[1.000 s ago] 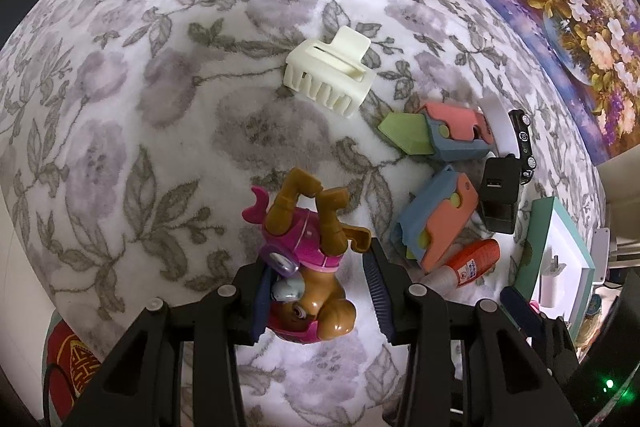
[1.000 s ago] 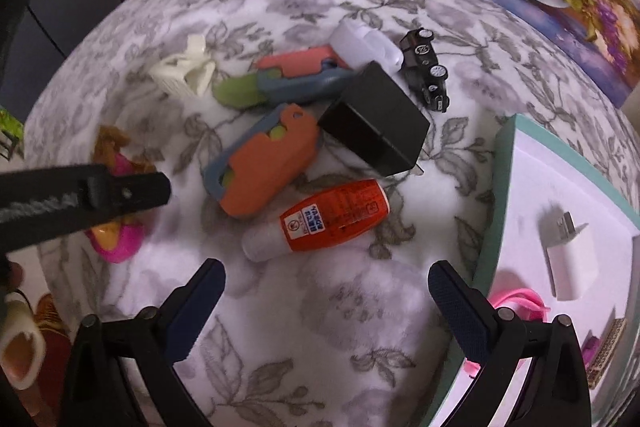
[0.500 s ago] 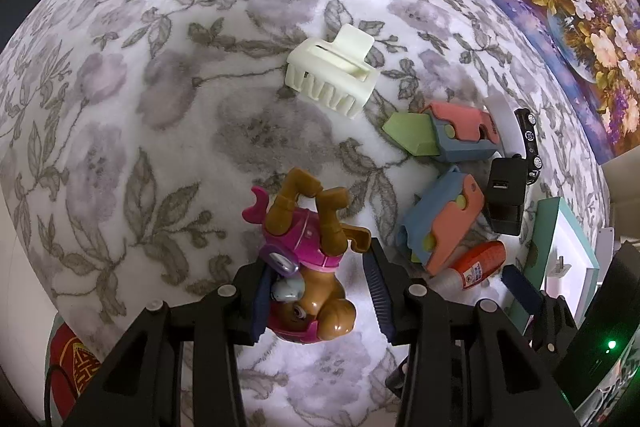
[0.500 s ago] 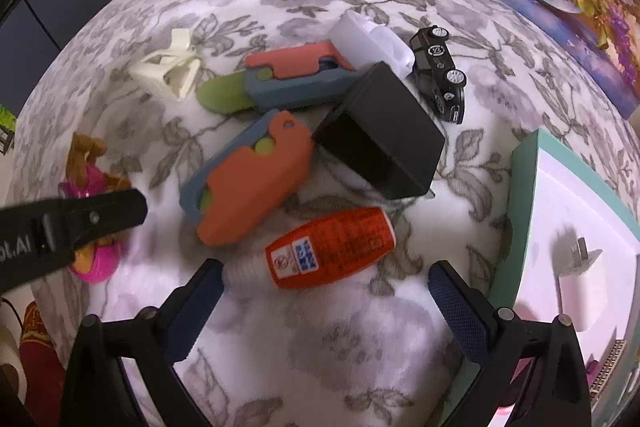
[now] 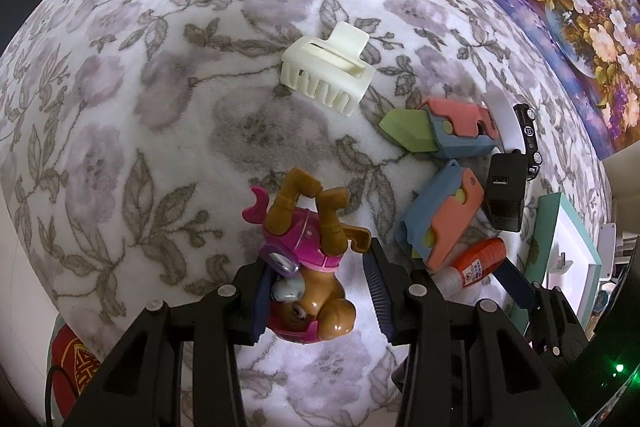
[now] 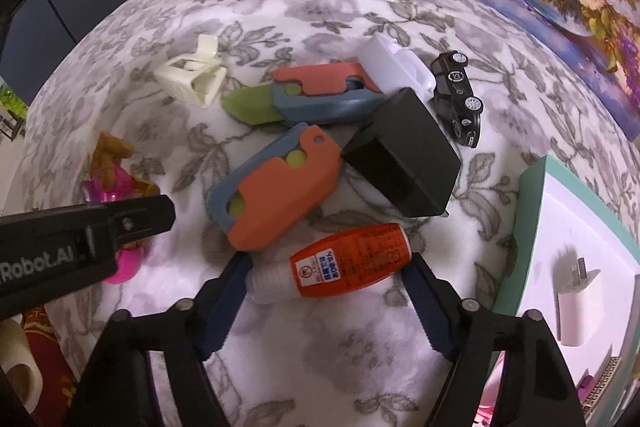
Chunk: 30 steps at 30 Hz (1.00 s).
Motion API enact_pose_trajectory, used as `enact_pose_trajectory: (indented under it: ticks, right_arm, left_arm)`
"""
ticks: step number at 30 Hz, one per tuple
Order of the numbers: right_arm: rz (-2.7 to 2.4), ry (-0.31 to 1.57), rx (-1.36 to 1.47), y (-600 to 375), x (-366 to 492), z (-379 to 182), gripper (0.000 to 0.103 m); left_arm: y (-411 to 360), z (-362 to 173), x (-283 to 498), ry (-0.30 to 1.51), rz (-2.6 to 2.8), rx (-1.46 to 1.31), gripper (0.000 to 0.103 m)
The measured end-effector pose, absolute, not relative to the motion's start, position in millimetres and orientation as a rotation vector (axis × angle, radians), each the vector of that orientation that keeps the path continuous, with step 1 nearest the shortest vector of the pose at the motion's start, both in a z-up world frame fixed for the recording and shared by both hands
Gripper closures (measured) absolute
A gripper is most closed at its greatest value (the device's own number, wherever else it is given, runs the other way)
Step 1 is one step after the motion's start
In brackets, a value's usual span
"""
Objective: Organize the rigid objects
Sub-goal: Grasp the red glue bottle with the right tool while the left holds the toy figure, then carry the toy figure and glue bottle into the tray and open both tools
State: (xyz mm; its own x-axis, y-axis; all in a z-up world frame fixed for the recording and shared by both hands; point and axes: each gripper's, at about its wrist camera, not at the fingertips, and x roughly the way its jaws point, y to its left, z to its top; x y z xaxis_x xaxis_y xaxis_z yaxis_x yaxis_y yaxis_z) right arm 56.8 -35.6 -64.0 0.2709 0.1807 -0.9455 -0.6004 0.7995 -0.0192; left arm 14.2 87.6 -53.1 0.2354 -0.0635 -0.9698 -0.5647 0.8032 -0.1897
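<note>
Left gripper: fingers straddled the toy dog, the left one touching it, the right one apart; no grip.
Right gripper: fingers spread wide around the glue bottle, not yet pinching.
Left view only: the hair clip side-on, teeth showing.
Right view only: the white plug lying in the teal-edged tray at the tabletop's right edge.
Hidden: the dog was mostly covered by the left gripper in the right view.

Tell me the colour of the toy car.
Black, with silver-white wheels; the toy car shows best in the right wrist view.
</note>
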Motion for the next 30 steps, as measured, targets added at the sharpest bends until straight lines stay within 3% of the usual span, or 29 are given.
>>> enact_pose_trajectory:
  ticks: [18, 30]
  right_arm:
    - [0.39, 1.114, -0.094, -105.9, 56.3, -8.7, 0.023]
    - [0.041, 1.05, 0.159, -203.3, 81.7, 13.2, 0.023]
  left_arm:
    - [63.5, -8.0, 18.5, 1.128, 0.298, -0.465, 0.059]
    - [2.9, 13.3, 41.2, 1.149, 0.165, -0.325, 0.059]
